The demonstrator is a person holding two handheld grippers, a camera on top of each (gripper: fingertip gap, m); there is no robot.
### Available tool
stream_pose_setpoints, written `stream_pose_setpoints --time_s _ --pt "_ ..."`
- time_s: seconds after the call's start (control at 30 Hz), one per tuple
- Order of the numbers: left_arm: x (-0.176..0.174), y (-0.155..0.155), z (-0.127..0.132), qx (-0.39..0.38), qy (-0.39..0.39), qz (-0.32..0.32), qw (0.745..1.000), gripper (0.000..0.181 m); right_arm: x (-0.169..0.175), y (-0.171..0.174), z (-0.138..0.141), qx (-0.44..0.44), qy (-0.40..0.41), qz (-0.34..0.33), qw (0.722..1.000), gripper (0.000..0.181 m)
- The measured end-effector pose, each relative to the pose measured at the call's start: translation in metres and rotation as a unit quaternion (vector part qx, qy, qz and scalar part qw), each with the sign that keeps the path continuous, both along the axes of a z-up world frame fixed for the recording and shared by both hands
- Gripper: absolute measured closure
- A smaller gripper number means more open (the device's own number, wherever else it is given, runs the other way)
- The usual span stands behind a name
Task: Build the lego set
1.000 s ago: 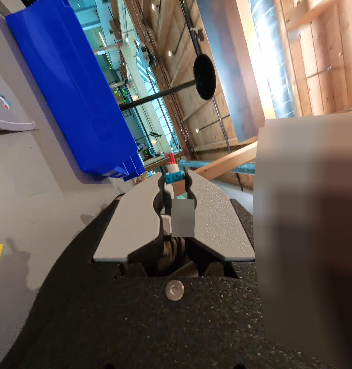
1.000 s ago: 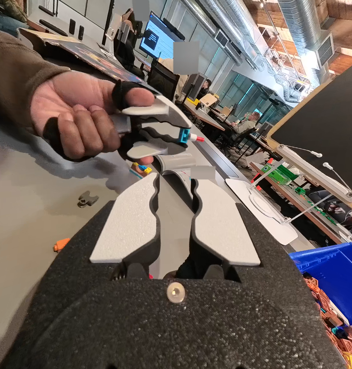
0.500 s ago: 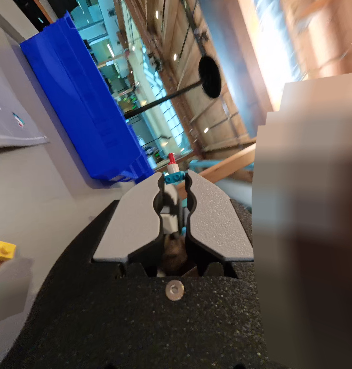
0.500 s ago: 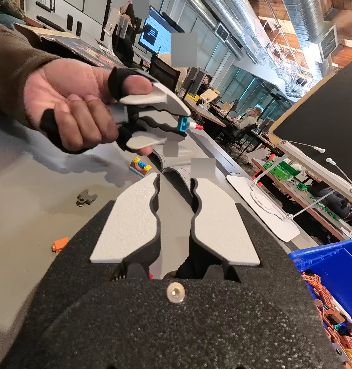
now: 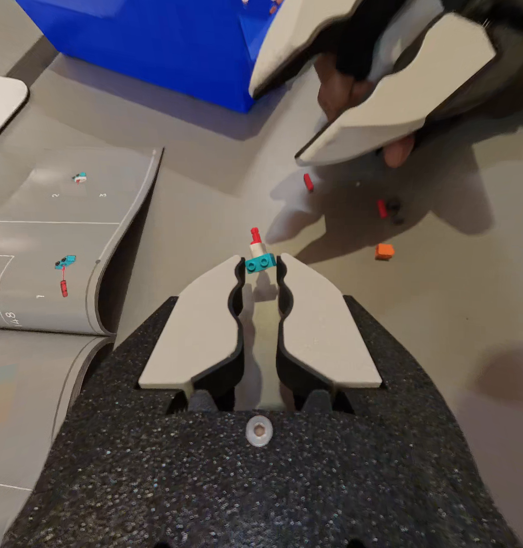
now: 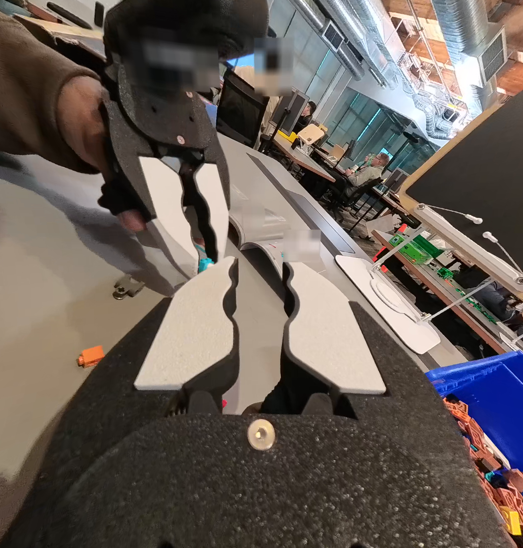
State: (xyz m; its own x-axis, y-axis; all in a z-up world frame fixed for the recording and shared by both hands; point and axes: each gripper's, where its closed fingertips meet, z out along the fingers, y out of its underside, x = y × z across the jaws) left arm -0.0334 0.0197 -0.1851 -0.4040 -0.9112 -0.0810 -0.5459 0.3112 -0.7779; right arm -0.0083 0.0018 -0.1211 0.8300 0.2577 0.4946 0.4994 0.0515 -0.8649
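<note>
My left gripper is shut on a small teal brick that carries a white-and-red pin. It holds it tip-down just above the grey table. In the right wrist view the left gripper points down, with the teal brick at its tips. My right gripper is open and empty. It also shows at the upper right of the left wrist view. An open instruction booklet lies to the left.
A blue bin holding loose bricks stands at the table's side. Two red pins, small black pieces, an orange brick and a grey part lie loose on the table. A white pad lies beyond the booklet. There is about 7 cm between the tips of the two grippers.
My left gripper has swung from pointing up into the room to pointing down at the table, still holding the teal brick. The right gripper has stayed open and is now closer to it.
</note>
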Motion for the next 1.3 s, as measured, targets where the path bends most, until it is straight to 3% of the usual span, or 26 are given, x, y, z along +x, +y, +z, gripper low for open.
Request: stream_pose_setpoints --time_s 0.33,0.53,0.63,0.73,0.9,1.03,1.13,1.3 --pt "-0.010 -0.007 -0.026 0.022 0.062 -0.034 0.997 0.154 0.003 0.003 -0.008 -0.022 -0.003 -0.009 1.000 0.153" --pt "-0.009 -0.010 0.010 -0.074 0.006 -0.049 0.996 0.145 0.005 0.003 -0.009 -0.026 -0.004 -0.013 1.000 0.153" --pt "-0.004 0.020 0.032 -0.073 -0.045 -0.010 0.996 0.143 0.006 0.005 -0.011 -0.030 -0.004 -0.017 0.999 0.153" --pt "0.000 0.057 0.042 -0.035 -0.041 0.034 0.998 0.140 0.010 0.008 -0.014 -0.037 0.001 -0.023 0.999 0.153" --pt "0.035 0.095 0.051 0.127 0.032 -0.003 0.991 0.132 0.009 0.020 -0.016 -0.048 0.001 -0.015 0.999 0.154" --pt "0.080 0.091 0.036 0.139 0.108 -0.070 0.982 0.122 0.001 0.038 -0.019 -0.058 -0.055 0.009 0.997 0.154" --pt "0.101 0.091 0.014 0.172 0.132 -0.068 0.974 0.118 -0.001 0.045 -0.026 -0.067 -0.063 0.024 0.995 0.155" --pt "0.092 0.101 -0.008 0.190 0.152 -0.052 0.969 0.118 -0.001 0.034 -0.032 -0.063 -0.067 0.040 0.995 0.160"
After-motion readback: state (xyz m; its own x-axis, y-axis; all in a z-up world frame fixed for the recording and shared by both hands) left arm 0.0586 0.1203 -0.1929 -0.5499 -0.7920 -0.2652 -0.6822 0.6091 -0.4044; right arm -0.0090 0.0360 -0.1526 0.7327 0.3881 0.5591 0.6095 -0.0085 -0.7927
